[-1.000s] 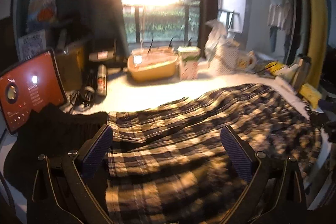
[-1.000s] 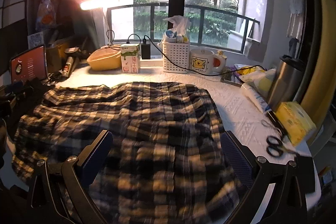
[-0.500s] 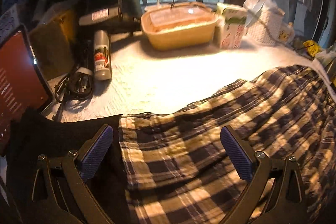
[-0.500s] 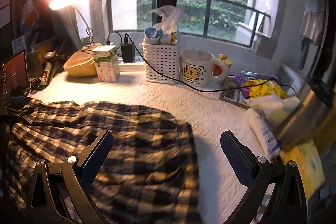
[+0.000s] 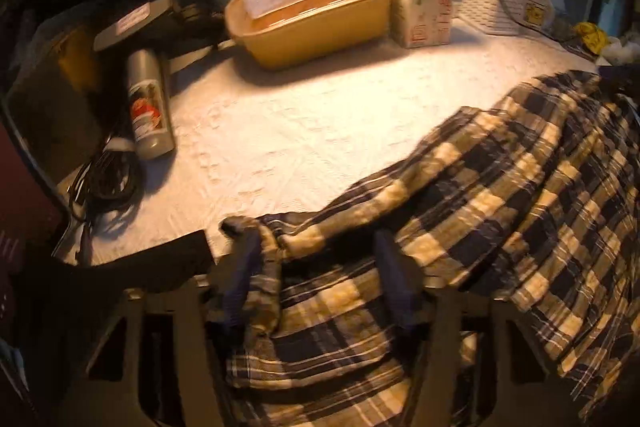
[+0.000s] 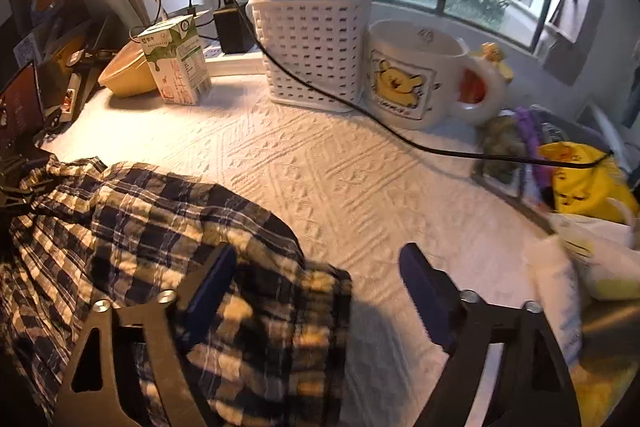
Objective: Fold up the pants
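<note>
The plaid pants (image 5: pixel 500 227) lie spread on the white textured tabletop (image 5: pixel 300 131), filling the lower right of the left wrist view and the lower left of the right wrist view (image 6: pixel 140 247).

In the left wrist view, the left hand-held gripper (image 5: pixel 316 283) sits at the bottom centre of the frame. Its jaws have just been closing, and a bunched corner of the pants lies between them: the left blue pad has cloth wrapped against it, and the fabric is gathered up into a ridge running toward the right pad. Whether the pads already pinch the cloth firmly cannot be told; the frame is blurred.

In the right wrist view, the right hand-held gripper (image 6: pixel 316 291) is at the bottom of the frame, its jaws having just been closing but standing wide apart. The pants' right edge lies between them, rumpled beside the left pad; the right pad hangs over bare tabletop, well clear of the cloth.

Toward the top of that frame stand a white basket (image 6: pixel 312 55), a bear mug (image 6: pixel 416 75) and a milk carton (image 6: pixel 176 63).
</note>
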The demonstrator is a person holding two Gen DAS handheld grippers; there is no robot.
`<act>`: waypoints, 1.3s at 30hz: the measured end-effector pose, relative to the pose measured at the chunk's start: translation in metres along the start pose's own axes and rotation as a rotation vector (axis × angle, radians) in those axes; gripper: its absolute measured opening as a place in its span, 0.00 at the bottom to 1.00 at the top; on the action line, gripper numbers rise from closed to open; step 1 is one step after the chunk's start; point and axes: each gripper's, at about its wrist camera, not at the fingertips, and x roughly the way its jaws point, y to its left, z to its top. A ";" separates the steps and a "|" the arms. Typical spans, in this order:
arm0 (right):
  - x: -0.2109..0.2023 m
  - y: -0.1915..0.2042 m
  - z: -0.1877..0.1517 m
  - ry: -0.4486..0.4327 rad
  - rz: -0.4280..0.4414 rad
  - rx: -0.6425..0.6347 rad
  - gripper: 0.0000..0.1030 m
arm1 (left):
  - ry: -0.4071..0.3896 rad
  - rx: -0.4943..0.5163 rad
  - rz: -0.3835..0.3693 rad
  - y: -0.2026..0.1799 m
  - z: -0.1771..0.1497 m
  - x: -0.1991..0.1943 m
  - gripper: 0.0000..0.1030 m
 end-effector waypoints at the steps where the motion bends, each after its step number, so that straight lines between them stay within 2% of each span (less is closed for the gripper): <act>1: 0.005 0.001 0.000 0.012 0.018 -0.004 0.77 | -0.004 0.013 0.000 -0.003 -0.001 -0.001 0.32; 2: 0.010 0.003 -0.001 0.029 0.033 -0.011 0.75 | -0.004 0.023 -0.006 -0.006 -0.001 -0.002 0.19; 3: 0.014 0.006 -0.001 0.041 0.041 -0.018 0.67 | -0.002 0.031 -0.013 -0.009 -0.001 -0.002 0.10; 4: 0.019 0.009 -0.002 0.053 0.050 -0.027 0.57 | -0.004 0.038 -0.012 -0.011 -0.001 -0.003 0.07; 5: 0.022 0.011 -0.002 0.059 0.053 -0.034 0.52 | -0.008 0.044 -0.007 -0.013 0.000 -0.004 0.03; 6: 0.024 0.015 -0.004 0.055 0.051 -0.046 0.36 | -0.010 0.045 -0.010 -0.013 0.001 -0.004 0.02; 7: 0.023 0.018 -0.005 0.042 0.036 -0.060 0.26 | -0.017 0.041 -0.015 -0.013 0.003 -0.005 0.02; 9: 0.020 0.020 -0.006 0.028 0.020 -0.072 0.25 | -0.046 0.025 -0.016 -0.009 0.012 -0.007 0.01; 16: -0.027 0.014 0.012 -0.151 -0.128 -0.068 0.25 | -0.177 0.049 0.007 -0.013 0.057 -0.032 0.01; 20: -0.046 0.006 0.024 -0.224 -0.197 -0.046 0.25 | -0.246 0.046 0.018 -0.011 0.089 -0.040 0.01; 29: -0.064 -0.023 0.052 -0.301 -0.294 0.019 0.25 | -0.338 0.066 0.034 -0.012 0.150 -0.041 0.01; 32: -0.056 -0.030 0.059 -0.298 -0.330 0.020 0.25 | -0.344 0.088 0.046 -0.018 0.157 -0.034 0.01; 34: -0.046 -0.032 0.058 -0.279 -0.338 0.027 0.25 | -0.321 0.099 0.058 -0.022 0.160 -0.022 0.02; 38: -0.012 -0.036 0.048 -0.187 -0.324 0.037 0.25 | -0.228 0.091 0.063 -0.028 0.155 0.008 0.06; 39: -0.004 -0.038 0.044 -0.161 -0.313 0.037 0.25 | -0.194 0.082 0.061 -0.026 0.152 0.014 0.13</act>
